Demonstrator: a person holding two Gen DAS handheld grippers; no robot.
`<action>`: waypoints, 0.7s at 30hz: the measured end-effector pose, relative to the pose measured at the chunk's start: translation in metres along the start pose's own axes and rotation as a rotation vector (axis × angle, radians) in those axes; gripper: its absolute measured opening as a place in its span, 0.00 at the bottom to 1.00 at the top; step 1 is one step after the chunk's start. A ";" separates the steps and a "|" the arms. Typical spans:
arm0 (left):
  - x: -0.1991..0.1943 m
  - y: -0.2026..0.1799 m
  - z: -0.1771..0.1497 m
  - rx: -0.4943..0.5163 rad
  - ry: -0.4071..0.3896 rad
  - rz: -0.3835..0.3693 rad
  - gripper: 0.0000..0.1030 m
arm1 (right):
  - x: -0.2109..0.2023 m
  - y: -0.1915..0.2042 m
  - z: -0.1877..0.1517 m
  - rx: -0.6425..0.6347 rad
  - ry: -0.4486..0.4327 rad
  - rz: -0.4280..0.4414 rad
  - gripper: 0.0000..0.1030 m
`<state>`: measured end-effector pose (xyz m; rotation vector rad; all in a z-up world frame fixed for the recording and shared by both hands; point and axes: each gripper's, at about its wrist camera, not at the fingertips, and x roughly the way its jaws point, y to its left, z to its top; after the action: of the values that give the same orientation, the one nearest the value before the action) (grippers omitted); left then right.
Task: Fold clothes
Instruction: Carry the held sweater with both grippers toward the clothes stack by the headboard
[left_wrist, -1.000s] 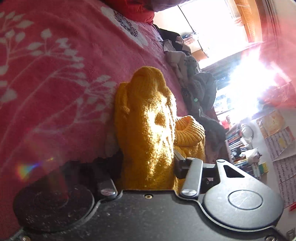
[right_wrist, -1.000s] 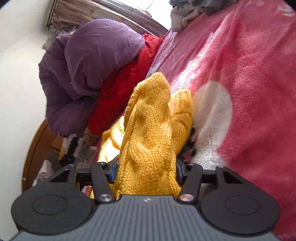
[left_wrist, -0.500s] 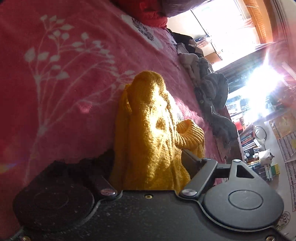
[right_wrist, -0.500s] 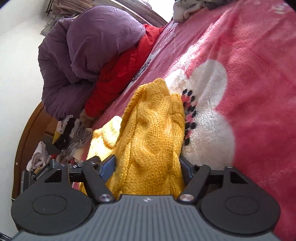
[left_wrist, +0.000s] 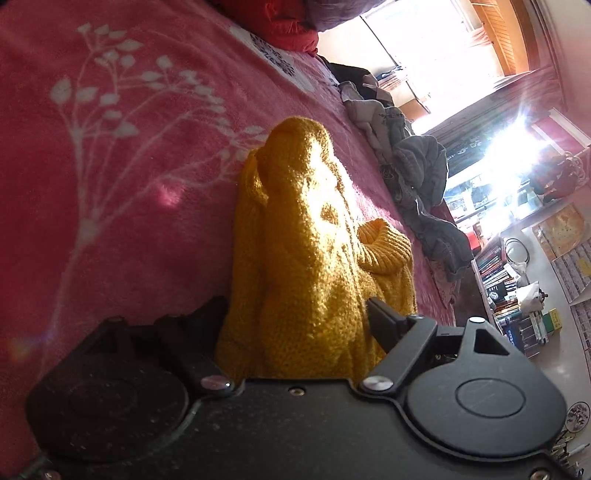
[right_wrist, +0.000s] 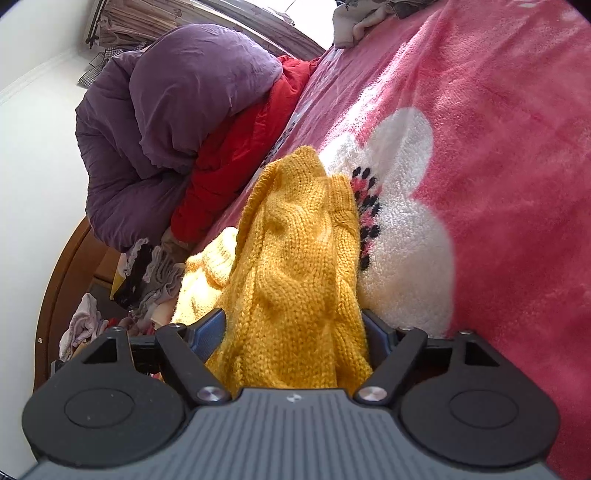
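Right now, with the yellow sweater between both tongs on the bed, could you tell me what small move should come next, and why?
Probably draw both tongs straight back. The left tongs stand open, the right tongs' jaws are opening, and the yellow sweater lies bunched between them on the pink blanket. Backing off should free the knit without dragging it.

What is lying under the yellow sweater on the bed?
The yellow sweater rests on the pink blanket, partly covering its white flower print. Whatever lies beneath its folds is hidden.
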<state>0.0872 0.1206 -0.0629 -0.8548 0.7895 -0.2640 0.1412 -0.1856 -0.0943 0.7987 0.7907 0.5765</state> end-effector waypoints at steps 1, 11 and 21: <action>0.001 0.000 0.001 0.005 0.003 -0.010 0.78 | 0.001 0.001 -0.001 -0.008 -0.001 -0.001 0.80; 0.008 0.004 0.015 0.023 0.039 -0.096 0.51 | 0.006 0.007 -0.004 -0.054 -0.018 0.019 0.62; -0.047 0.028 0.047 -0.027 -0.091 -0.204 0.50 | 0.026 0.057 -0.002 -0.057 -0.032 0.129 0.60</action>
<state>0.0857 0.1891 -0.0408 -0.9678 0.6230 -0.3933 0.1457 -0.1338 -0.0600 0.8083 0.6935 0.6971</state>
